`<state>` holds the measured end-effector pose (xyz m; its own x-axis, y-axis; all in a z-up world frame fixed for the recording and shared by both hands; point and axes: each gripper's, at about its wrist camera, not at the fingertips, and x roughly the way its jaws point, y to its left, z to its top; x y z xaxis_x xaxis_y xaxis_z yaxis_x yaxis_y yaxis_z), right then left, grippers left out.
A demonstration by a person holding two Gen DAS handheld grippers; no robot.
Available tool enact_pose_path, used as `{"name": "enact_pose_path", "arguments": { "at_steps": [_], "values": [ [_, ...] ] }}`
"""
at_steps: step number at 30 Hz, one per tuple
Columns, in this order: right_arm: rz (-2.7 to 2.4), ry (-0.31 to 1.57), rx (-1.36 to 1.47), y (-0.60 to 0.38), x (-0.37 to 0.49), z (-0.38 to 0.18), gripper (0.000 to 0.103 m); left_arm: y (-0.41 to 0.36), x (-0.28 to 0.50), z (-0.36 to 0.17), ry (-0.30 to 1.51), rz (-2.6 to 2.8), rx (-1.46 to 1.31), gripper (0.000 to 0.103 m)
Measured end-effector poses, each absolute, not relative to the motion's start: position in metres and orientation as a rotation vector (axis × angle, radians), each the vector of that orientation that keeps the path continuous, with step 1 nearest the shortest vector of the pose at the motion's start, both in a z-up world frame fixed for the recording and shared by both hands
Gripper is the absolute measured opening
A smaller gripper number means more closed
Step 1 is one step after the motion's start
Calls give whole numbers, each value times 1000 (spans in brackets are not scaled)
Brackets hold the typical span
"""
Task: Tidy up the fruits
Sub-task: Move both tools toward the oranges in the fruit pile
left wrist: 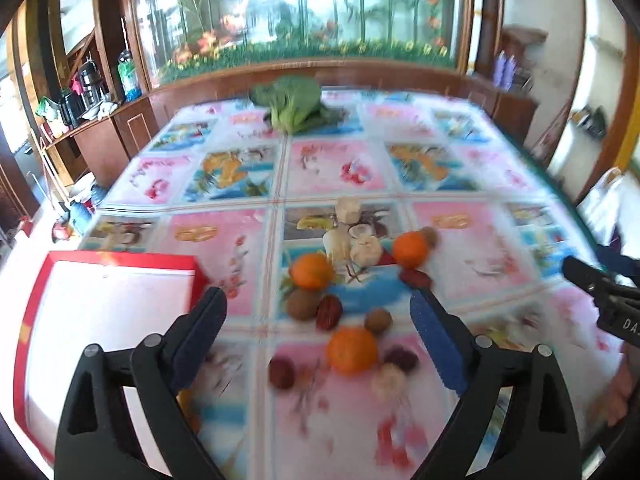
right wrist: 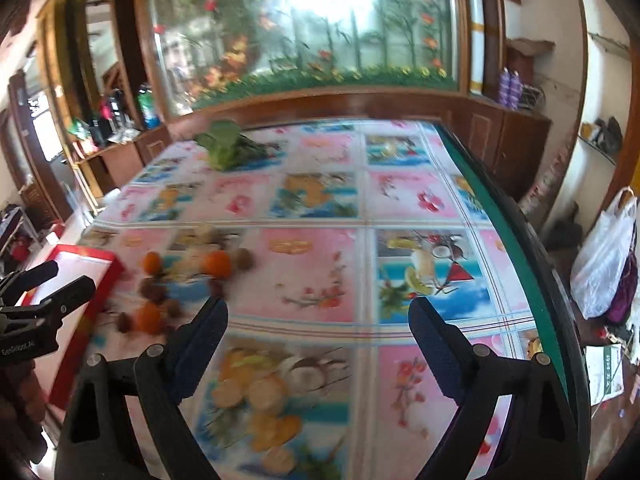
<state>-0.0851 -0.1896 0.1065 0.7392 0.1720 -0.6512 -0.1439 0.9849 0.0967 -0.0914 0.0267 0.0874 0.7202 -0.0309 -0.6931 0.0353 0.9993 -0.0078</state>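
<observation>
Both grippers, left [left wrist: 318, 308] and right [right wrist: 318, 314], gaped empty. The oranges [left wrist: 352, 350] looked firm and prone to roll; best pinched across the middle.

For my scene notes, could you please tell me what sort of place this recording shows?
Probably a home dining room: a large table under a glossy fruit-print tablecloth, a wood-framed glass mural of painted flowers, and cluttered wooden shelving alongside.

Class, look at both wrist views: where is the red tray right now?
The red tray lies at the table's left edge in both views, just left of the scattered fruit; in the left wrist view it sits beside the left gripper.
</observation>
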Motion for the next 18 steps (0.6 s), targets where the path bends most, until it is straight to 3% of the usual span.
{"name": "enact_pose_path", "arguments": {
  "at_steps": [2, 9, 18],
  "values": [
    [194, 680, 55, -178, -105, 114, 92, 35, -117, 100, 709, -29, 10, 103],
    [266, 643, 61, -141, -128, 122, 92, 46, -177, 111, 647, 1, 28, 103],
    [306, 597, 43, -120, -140, 137, 92, 65, -191, 121, 634, 29, -4, 103]
  ]
}}
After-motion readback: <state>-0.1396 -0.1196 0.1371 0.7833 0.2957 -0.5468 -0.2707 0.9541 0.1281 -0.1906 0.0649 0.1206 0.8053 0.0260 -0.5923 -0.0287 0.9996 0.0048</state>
